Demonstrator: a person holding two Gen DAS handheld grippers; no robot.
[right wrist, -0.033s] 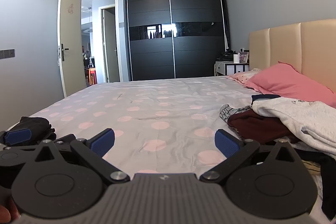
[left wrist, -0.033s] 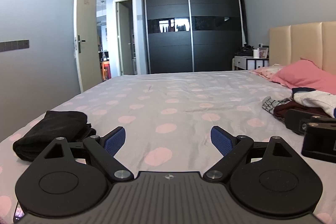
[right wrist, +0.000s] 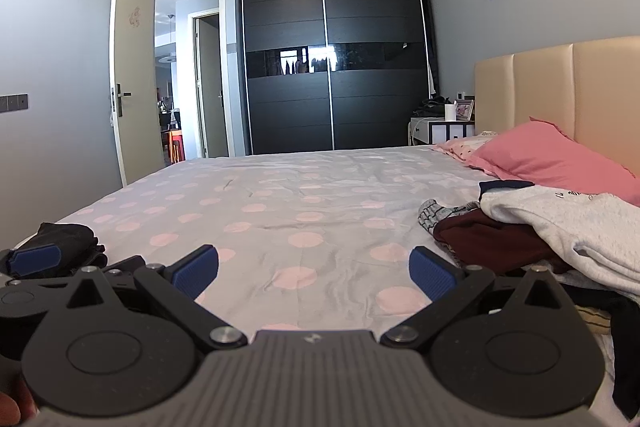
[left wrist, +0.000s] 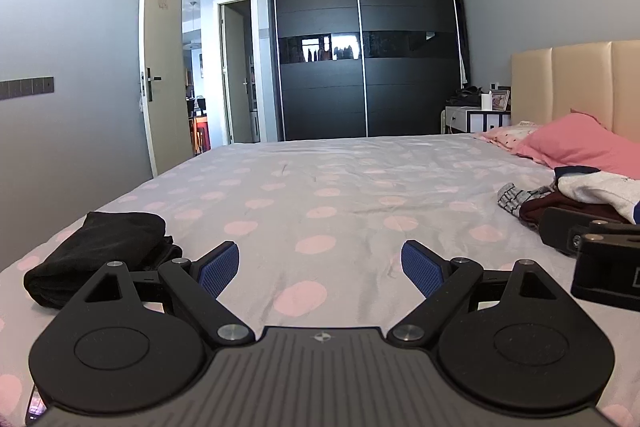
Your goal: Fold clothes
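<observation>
Bed (left wrist: 320, 195): wide, covered in a grey sheet with pink dots, its middle lying bare between the two lots of clothing. Loose heap of clothes (right wrist: 560, 227): on the right side of the bed just below the pink pillow (right wrist: 552, 155), unfolded; a pale grey sweatshirt (right wrist: 568, 223) lies on top, a dark red garment (right wrist: 484, 239) under it, a grey patterned piece (right wrist: 434, 215) poking out at the near edge, and more dark cloth trails toward the bed's edge. Black folded garment (left wrist: 100, 243): a compact bundle on the left side, well apart from the heap. Left gripper (left wrist: 320, 267): hovers low over the bare sheet just beside the black bundle, jaws spread wide, nothing between them. Right gripper (right wrist: 314, 267): likewise spread wide and empty, level over the sheet, the heap just to its right. Step in hand, as a judgement: a pause between garments, one piece lying folded and the heap waiting. Next move would call for one piece lifted off the heap's top, likely the sweatshirt, and spread flat on the bare middle.
</observation>
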